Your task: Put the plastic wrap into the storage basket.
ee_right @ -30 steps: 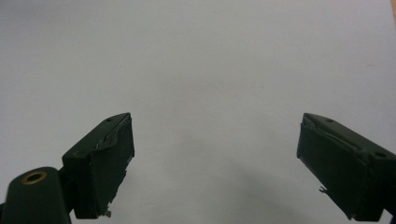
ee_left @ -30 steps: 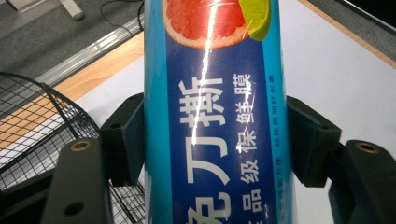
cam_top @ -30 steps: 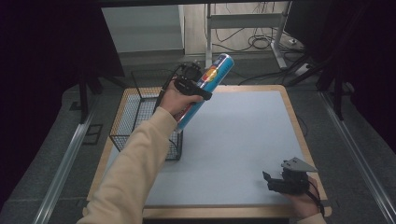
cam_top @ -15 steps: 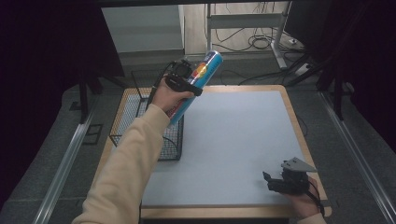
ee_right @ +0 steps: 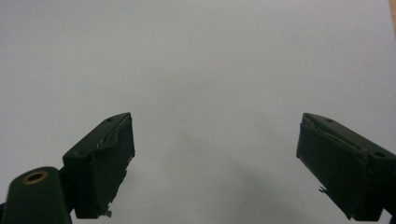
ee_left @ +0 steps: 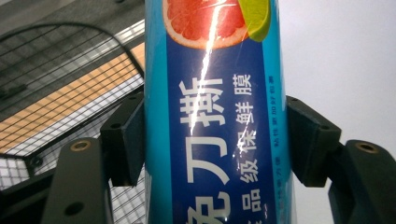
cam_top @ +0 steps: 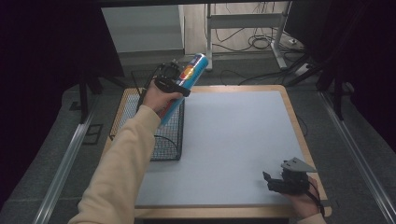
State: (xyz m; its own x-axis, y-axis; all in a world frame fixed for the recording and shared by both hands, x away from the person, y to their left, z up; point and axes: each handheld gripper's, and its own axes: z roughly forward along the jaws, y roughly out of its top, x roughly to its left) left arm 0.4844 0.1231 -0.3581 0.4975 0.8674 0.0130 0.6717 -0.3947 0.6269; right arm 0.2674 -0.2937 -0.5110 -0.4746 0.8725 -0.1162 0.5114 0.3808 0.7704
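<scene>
A long blue tube (cam_top: 190, 73) with a grapefruit picture and printed characters is held tilted, its top end leaning to the far right. My left gripper (cam_top: 171, 85) is shut on its middle, above the far right corner of the black wire basket (cam_top: 135, 122). In the left gripper view both pads (ee_left: 127, 136) press the tube (ee_left: 215, 116) from either side, with the basket (ee_left: 56, 98) below and to the left. My right gripper (cam_top: 272, 182) rests at the table's near right, open, with nothing between its jaws (ee_right: 215, 158).
A pale grey mat (cam_top: 233, 135) covers the wooden table (cam_top: 299, 126). The basket stands on the table's left side. Table legs and cables lie on the floor beyond the far edge.
My left hand has carried the tube leftward and a little down, from above the mat's far left edge to above the basket. The right gripper has stayed still.
</scene>
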